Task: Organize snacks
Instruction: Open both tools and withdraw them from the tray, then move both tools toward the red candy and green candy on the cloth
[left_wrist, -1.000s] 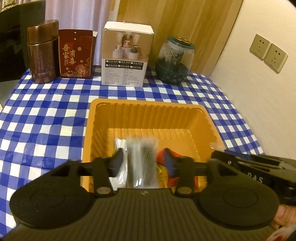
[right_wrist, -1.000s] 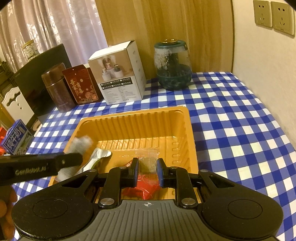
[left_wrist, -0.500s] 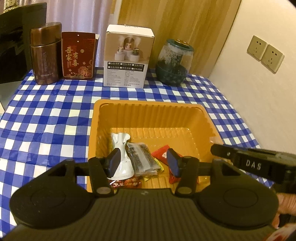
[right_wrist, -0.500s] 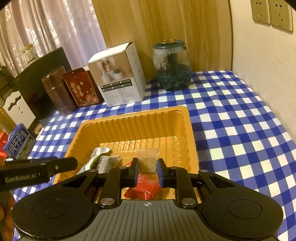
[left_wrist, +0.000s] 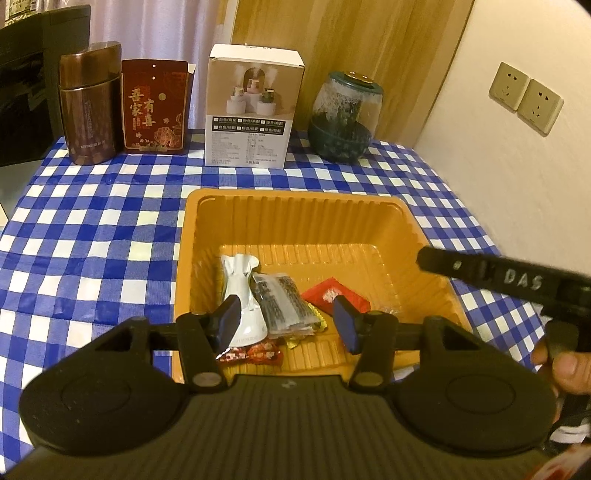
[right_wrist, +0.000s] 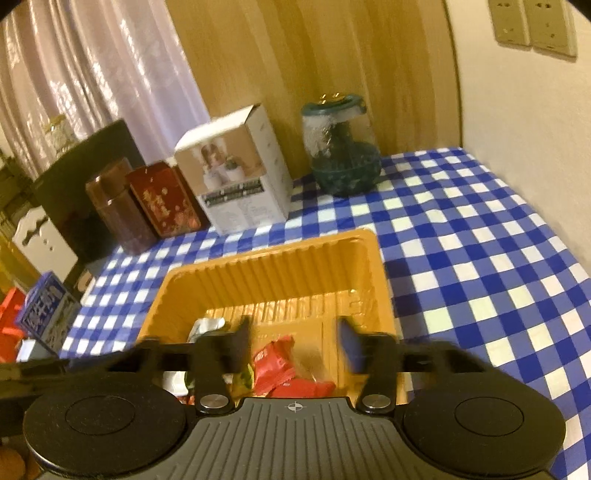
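Observation:
An orange plastic tray (left_wrist: 303, 214) (right_wrist: 273, 273) sits on the checked tablecloth. It holds several snacks: a white packet (left_wrist: 242, 291), a clear packet with dark contents (left_wrist: 280, 302), a red packet (left_wrist: 332, 295) (right_wrist: 277, 365) and a small red-and-white sweet (left_wrist: 255, 354). My left gripper (left_wrist: 288, 325) is open and empty, above the tray's near edge. My right gripper (right_wrist: 295, 343) is open and empty over the tray's near right part; its side also shows in the left wrist view (left_wrist: 509, 280). The right wrist view is blurred.
Along the back stand a brown canister (left_wrist: 90, 107), a dark red box (left_wrist: 155, 107), a white box (left_wrist: 253, 107) and a glass jar (left_wrist: 345, 118). A wall with sockets (left_wrist: 524, 98) bounds the right. A blue carton (right_wrist: 46, 310) stands off the table's left.
My left gripper let go of the clear packet, which now lies in the tray, and drew back. My right gripper opened, releasing its clear snack, and is moving.

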